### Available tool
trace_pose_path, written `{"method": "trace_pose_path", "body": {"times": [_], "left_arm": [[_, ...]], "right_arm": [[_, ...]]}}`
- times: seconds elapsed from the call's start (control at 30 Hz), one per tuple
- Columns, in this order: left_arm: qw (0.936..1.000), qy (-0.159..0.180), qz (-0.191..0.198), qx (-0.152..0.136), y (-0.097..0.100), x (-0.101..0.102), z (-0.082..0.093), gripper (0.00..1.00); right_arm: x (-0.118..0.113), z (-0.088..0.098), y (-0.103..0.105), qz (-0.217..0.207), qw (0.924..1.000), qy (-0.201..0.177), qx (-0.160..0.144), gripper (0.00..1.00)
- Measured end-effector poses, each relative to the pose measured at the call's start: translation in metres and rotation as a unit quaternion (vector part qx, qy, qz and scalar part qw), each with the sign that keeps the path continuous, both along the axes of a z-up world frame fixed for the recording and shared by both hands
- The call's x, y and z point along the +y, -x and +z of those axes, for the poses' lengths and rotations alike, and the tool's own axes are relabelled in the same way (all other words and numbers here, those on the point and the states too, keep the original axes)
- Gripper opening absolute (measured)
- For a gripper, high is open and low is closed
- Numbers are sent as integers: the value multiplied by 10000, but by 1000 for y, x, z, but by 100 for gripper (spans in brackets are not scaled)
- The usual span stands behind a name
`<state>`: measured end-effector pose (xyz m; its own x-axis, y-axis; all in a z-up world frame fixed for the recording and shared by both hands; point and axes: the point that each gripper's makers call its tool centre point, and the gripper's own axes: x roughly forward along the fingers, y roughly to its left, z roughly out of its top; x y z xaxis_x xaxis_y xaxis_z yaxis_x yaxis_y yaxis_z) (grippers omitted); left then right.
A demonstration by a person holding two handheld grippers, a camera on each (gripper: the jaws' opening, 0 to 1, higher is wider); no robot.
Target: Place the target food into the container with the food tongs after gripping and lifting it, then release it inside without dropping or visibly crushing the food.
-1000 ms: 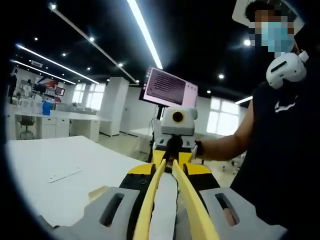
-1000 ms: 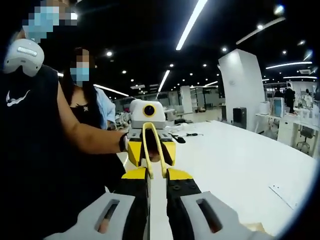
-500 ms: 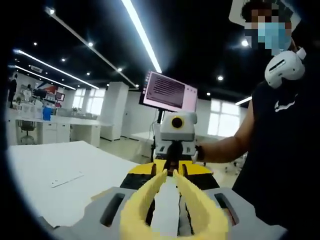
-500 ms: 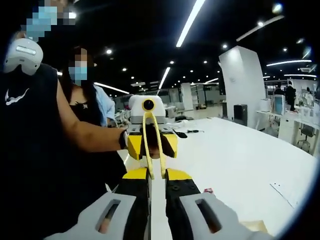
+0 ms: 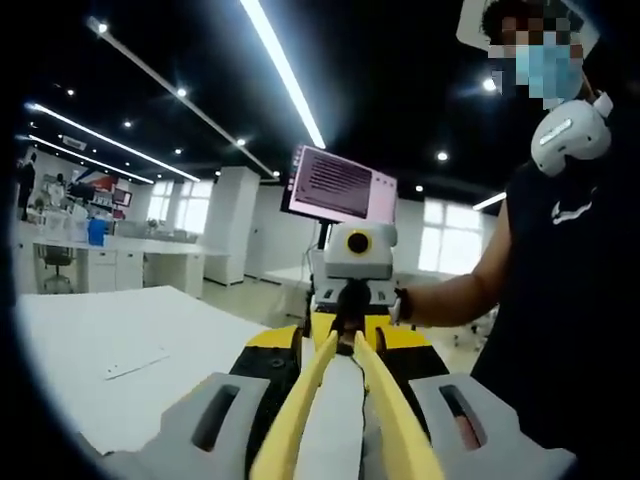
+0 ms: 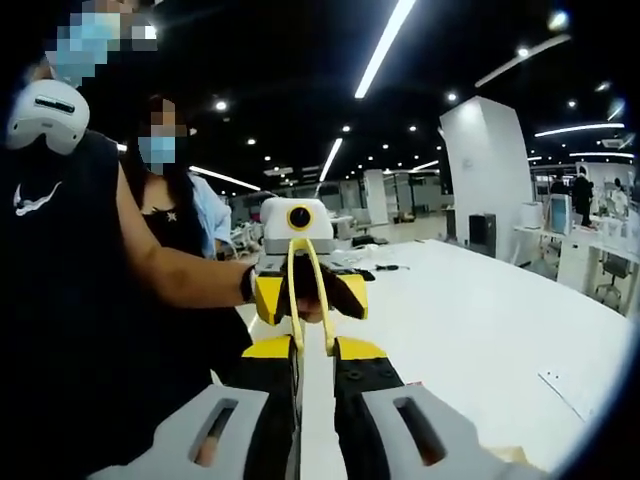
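Your left tongs [image 5: 343,342] are clamped on the yellow food tongs [image 5: 335,400]. The two yellow arms run up between the jaws and meet at their far tips. Those tips reach just in front of your right tongs [image 5: 347,300], which face this camera head-on.

In the right gripper view, your right tongs [image 6: 315,348] have their jaws close together, with a thin pale slit between them. The ends of the yellow food tongs [image 6: 310,300] come down to that slit. I cannot tell whether the jaws pinch them. Your left tongs [image 6: 305,290] sit straight ahead, held level above the bench edge.

Your forearm [image 5: 450,298] comes in from the right of the left gripper view. It belongs to your dark sleeveless top [image 5: 560,320], and a white headset [image 5: 570,135] hangs at your shoulder. A second person in a light blue top [image 6: 200,215] stands just behind you.

The white bench [image 6: 480,320] stretches away beneath both tools. A flat pale slip [image 5: 135,362] lies on it, well apart from the tongs. A few small dark items [image 6: 375,268] lie near its far end.

Around you is a large open hall with a black ceiling and long light strips [image 5: 285,70]. A monitor [image 5: 338,185] stands on a post behind the right tongs. There is a broad white pillar [image 6: 485,170], and white counters with chairs [image 5: 110,255] run along the windows.
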<state>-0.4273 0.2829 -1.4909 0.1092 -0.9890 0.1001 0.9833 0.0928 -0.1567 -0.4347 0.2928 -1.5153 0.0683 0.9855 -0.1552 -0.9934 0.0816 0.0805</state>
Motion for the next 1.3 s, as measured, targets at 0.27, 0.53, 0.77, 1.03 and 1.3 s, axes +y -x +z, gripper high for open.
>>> {"method": "trace_pose_path", "body": {"times": [0.27,0.53,0.77,1.03,1.3], "left_arm": [[10000,-47,-21,-51,2,1,-1,20],[9999,-147,1,-55,3,2,-5,16],[10000,19,7,90,4,2,-2,16],[9996,217,62,181,4,3,2,16],[9999,45,110,51,3,0,0,15]], "right_arm": [[-1,4,-2,-4,10000,-45,-22,9],[-1,9,-3,10,9999,-127,7,5],[0,11,-1,16,9997,-237,66,5],[0,11,-1,16,9996,-282,62,4],[-2,8,-2,-2,9997,-232,51,6]]}}
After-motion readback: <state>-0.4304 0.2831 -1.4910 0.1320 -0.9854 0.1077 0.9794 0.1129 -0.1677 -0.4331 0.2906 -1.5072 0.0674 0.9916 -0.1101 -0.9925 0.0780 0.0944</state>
